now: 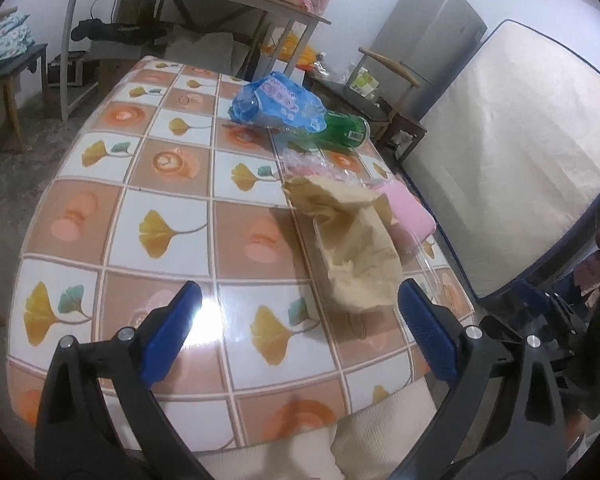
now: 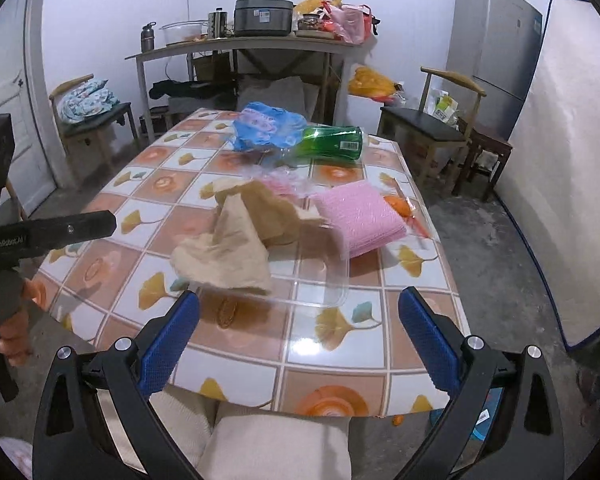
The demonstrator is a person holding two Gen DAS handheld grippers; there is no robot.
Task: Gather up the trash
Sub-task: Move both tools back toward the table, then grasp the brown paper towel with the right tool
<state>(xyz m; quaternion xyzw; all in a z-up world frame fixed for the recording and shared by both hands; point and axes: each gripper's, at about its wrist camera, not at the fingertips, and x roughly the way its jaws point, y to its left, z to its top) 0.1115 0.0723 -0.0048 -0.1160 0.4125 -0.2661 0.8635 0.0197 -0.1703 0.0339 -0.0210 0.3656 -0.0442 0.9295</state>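
Right wrist: green bottle [image 2: 332, 143] lies sideways, base rightward.

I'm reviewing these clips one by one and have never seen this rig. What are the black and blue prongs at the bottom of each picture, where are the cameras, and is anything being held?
There is no robot here: a person holds a two-finger gripper in each hand, and each gripper carries a wide-angle camera looking forward along its fingers. One picture comes from the left gripper, the other from the right gripper.

Both are open and hold nothing.

On the tiled tablecloth lie crumpled brown paper, a clear plastic tray, a pink pack, a green bottle on its side and a blue plastic bag.
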